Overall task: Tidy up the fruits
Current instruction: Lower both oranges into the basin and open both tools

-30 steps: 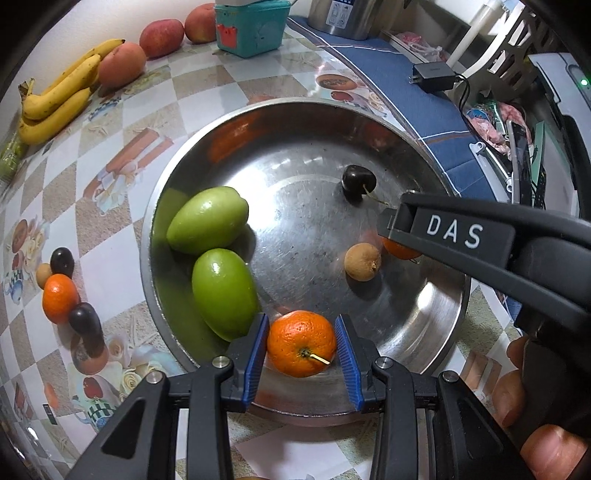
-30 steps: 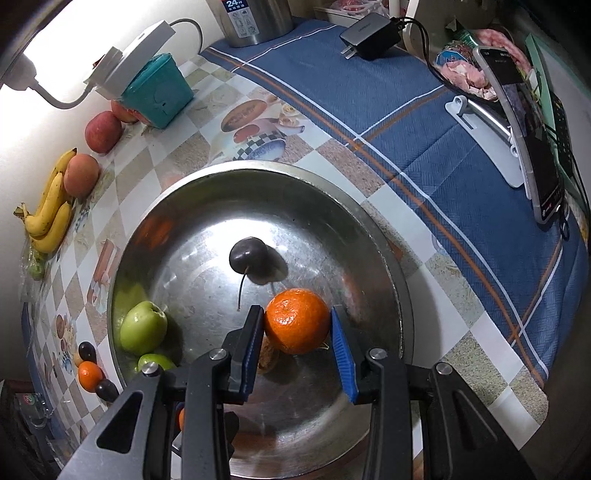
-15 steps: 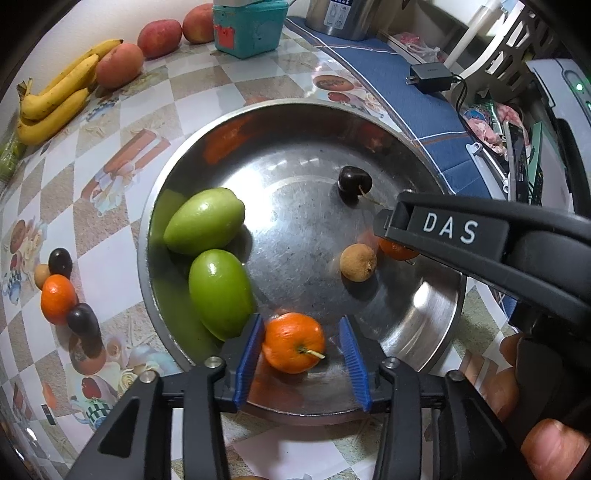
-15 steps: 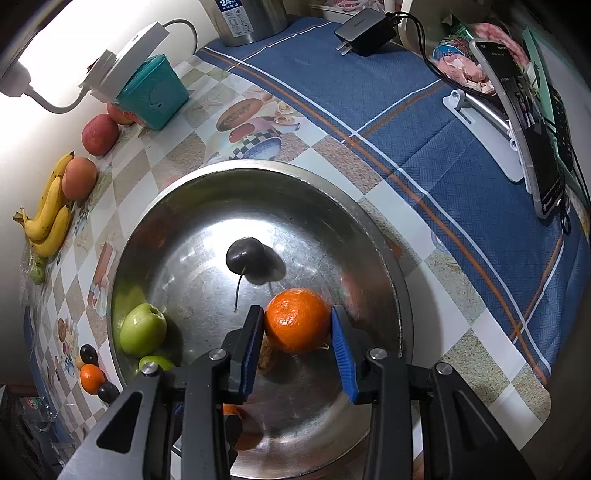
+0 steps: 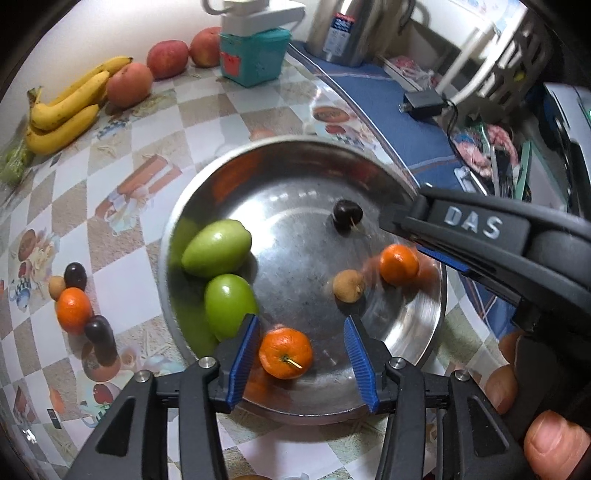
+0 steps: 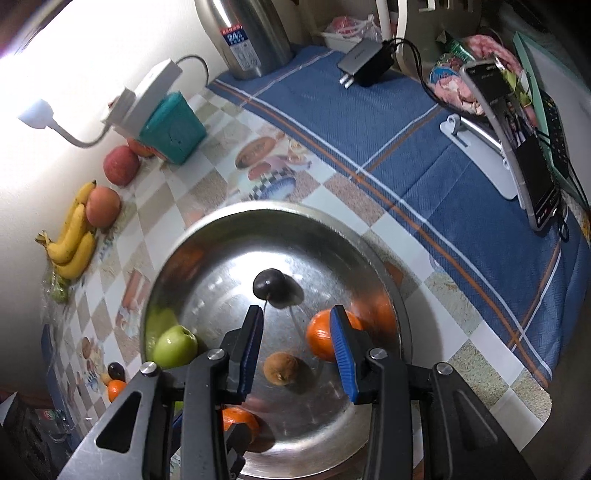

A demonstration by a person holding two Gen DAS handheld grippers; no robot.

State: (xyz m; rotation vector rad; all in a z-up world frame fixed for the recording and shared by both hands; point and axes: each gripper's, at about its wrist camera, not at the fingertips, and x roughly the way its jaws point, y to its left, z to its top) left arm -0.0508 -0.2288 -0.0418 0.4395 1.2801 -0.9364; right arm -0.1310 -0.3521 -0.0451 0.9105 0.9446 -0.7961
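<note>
Left gripper (image 5: 301,360): jaws apart, just been opening; a mandarin (image 5: 285,353) lies between the blue pads, nearer the left pad, clear of both.
Right gripper (image 6: 297,349): jaws apart, nothing gripped; a second mandarin (image 6: 320,339) sits in the bowl past the right pad, partly hidden by it; a small brown fruit (image 6: 280,368) shows in the gap, lower down on the bowl floor.
Person's fingers (image 5: 554,448): at the right edge of the left wrist view, wrapped on the right gripper's handle.
Steel bowl (image 5: 436,295): on the table, under both grippers.
Bowl contents, left side: two green fruits (image 5: 218,248), touching each other.
Bowl contents, far side: one dark cherry (image 5: 347,215) with a stem.
Table, left of bowl: a third mandarin (image 5: 73,309), two dark fruits (image 5: 75,276) and a small brown one, clustered close together.
Table, far left by the wall: bananas (image 5: 66,107), red apples (image 5: 167,58).
Far edge: teal box (image 5: 254,55), steel flask (image 6: 246,35).
Right: blue striped cloth (image 6: 424,155) carrying a charger (image 6: 364,61) and an upright phone (image 6: 517,144).
</note>
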